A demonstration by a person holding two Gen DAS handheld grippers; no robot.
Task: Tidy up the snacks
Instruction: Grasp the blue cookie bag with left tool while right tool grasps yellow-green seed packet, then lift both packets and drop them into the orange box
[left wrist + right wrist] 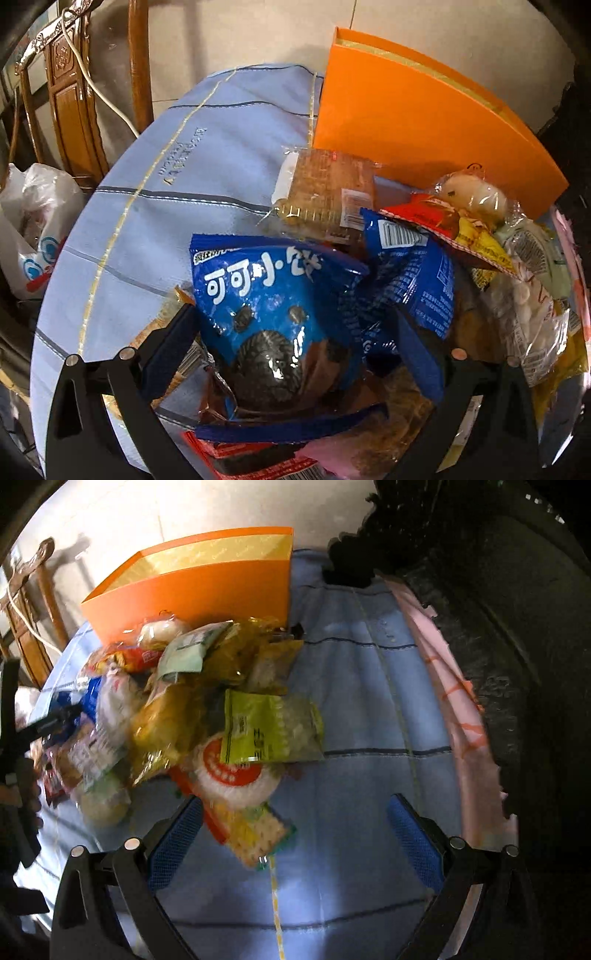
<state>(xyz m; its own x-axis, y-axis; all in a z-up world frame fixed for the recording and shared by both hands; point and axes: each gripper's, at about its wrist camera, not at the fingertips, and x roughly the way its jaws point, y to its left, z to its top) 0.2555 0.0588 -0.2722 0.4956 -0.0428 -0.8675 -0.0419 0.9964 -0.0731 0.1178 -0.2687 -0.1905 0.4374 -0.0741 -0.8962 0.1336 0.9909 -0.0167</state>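
Left claw is spread wide around the blue cookie bag atop the snack pile on the worktop – right claw open, empty – sloppy pinch could topple neighbours.

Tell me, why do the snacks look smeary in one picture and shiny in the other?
Right wrist view: the snack pile is motion-blurred, with dark shadow at the right. Left wrist view: sharper, and glare glints off the blue cookie bag.
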